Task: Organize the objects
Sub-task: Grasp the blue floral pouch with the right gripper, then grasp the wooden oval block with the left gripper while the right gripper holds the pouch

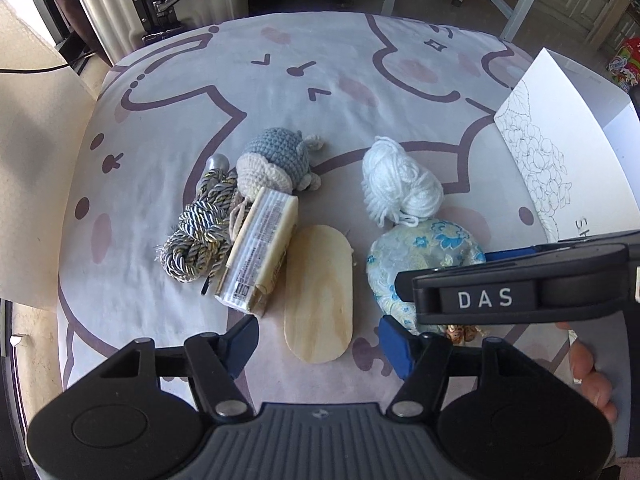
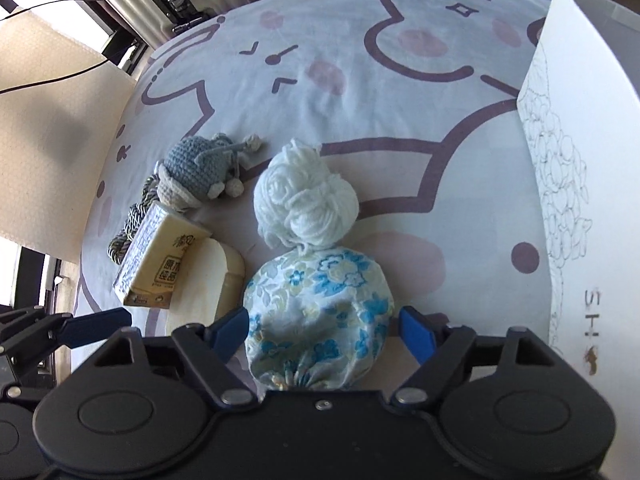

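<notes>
I note, left to right on the bed [image 1: 160,312]: rope [image 1: 200,232], tissue pack [image 1: 260,252], wooden board [image 1: 318,300] between my left gripper's [image 1: 320,340] parted fingers, untouched; right gripper [image 2: 324,332] open, straddling the floral pouch [image 2: 320,312] without pressing, yarn [image 2: 308,208] touching beyond.

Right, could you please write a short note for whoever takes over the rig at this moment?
Left gripper: open, fingers either side of the wooden board, not touching it.
Right gripper: open, fingers flanking the floral pouch, no squeeze visible.
Things: white yarn just beyond the pouch; crochet toy, tissue pack and twisted cord clustered left of the board, all on the printed sheet.
Done: nothing visibly lifted or sorted.
Left: grasp board and pouch, then handle the rest; no destination is visible.
</notes>
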`<state>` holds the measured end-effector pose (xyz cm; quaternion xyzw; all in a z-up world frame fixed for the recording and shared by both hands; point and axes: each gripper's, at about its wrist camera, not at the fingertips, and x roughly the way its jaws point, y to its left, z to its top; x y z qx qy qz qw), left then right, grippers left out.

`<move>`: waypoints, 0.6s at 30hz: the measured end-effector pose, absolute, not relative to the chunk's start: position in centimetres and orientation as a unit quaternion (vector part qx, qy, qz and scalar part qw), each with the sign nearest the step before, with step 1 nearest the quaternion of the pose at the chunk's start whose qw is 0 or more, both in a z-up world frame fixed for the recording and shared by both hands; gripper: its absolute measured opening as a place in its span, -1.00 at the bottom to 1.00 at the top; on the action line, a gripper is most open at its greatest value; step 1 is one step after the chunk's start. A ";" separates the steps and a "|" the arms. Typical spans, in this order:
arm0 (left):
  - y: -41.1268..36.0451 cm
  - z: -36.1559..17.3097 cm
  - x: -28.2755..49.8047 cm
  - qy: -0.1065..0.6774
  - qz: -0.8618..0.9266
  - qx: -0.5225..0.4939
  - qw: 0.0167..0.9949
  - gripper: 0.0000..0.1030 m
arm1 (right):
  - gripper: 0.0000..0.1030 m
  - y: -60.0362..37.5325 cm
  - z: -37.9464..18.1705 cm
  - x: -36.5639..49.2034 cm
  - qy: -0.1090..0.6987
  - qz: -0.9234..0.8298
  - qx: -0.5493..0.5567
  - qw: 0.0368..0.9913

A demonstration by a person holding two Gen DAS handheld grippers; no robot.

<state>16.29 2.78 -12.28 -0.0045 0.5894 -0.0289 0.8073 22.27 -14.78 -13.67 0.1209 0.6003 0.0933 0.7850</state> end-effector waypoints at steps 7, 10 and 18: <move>2.3 -13.1 16.1 0.594 -0.034 0.013 0.803 0.29 | 0.18 -14.9 -13.9 21.8 0.613 0.099 0.102 0.777; 2.1 -13.6 15.9 0.599 -0.036 0.020 0.800 0.32 | 0.15 -15.3 -13.8 21.3 0.618 0.107 0.084 0.775; 0.9 -14.7 15.3 0.603 -0.049 0.063 0.794 0.32 | 0.15 -17.5 -14.0 19.2 0.651 0.112 0.071 0.747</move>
